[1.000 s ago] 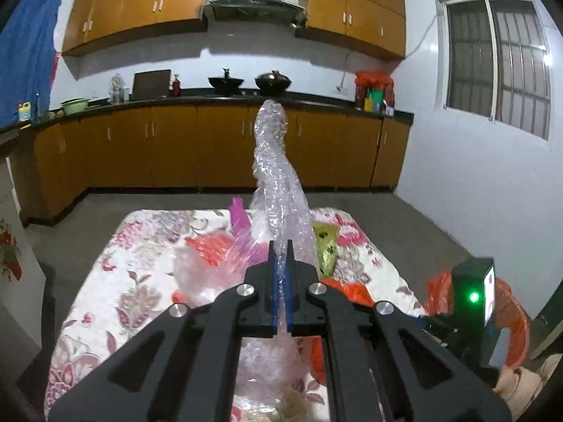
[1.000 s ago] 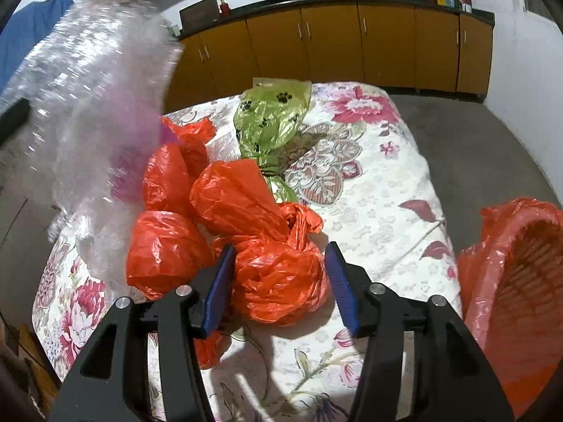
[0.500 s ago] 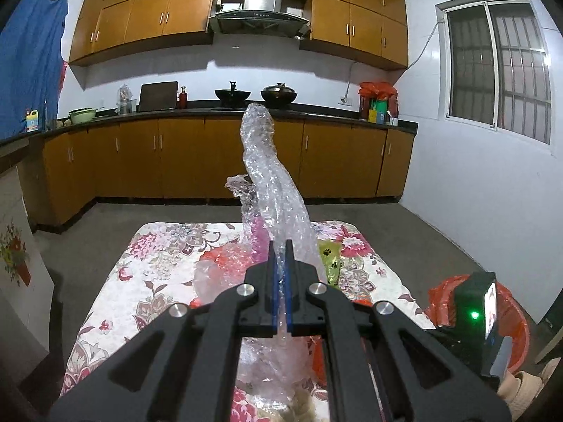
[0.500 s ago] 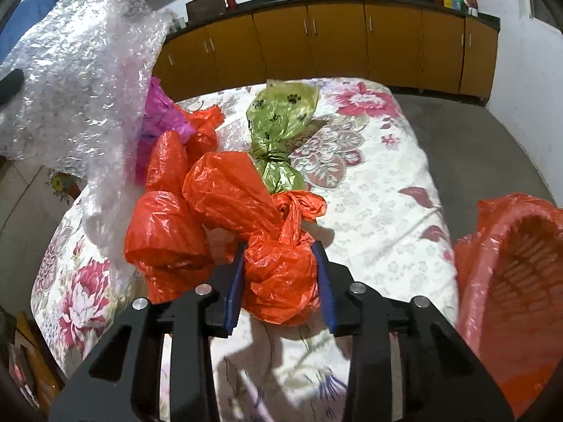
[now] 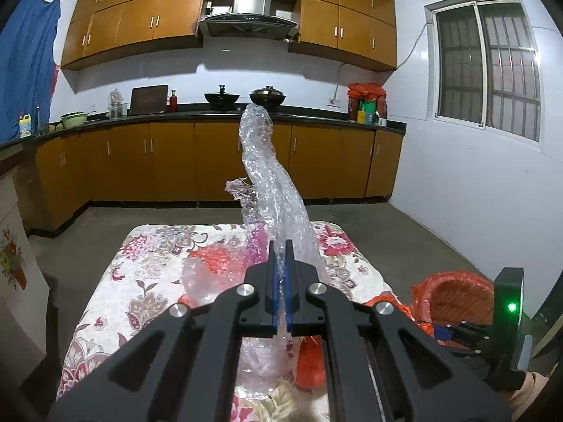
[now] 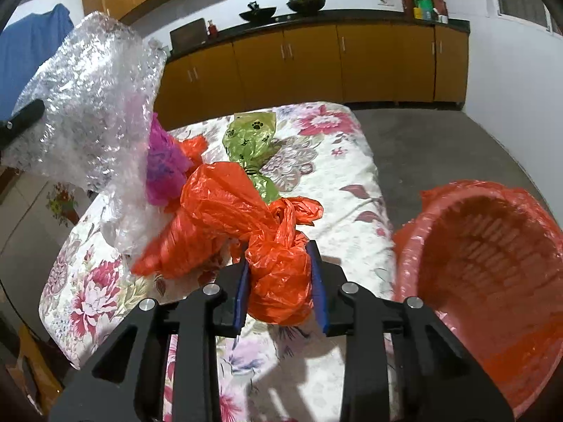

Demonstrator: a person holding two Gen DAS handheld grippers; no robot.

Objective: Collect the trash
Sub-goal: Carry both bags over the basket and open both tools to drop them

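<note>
On the left, the left gripper (image 5: 280,249) has its jaws clenched on a long sheet of bubble wrap (image 5: 271,183), which rises in a twisted column ahead of the fingers and also trails down beneath them toward the table (image 5: 140,270). Seen from the right wrist, the same sheet hangs in the air at the far left, above the flowered cloth, its lower folds draped near a purple bag (image 6: 163,161) and the pile of knotted bags.

In the middle of the table lie an orange bag (image 6: 214,218), apparently lifted at one end, and a green bag (image 6: 251,147) with paw prints behind it. Just right of these, the right gripper (image 6: 281,281) grasps a knotted orange bundle (image 6: 281,281), the blue pads pressed on either side of it (the bundle looks tied to the larger orange bag, so the two would likely travel together).

At the far right stands the bin (image 6: 492,263), a red basket lined with an orange bag, its mouth open and close beside the table's edge.

The step in hand seems to be the carry: both grippers are loaded and the trash is up off the cloth. Next, the right load wants a short swing rightward over the rim before the jaws let go, and the bubble wrap needs a longer travel across, held high enough that its tail doesn't drag the other bags along.
</note>
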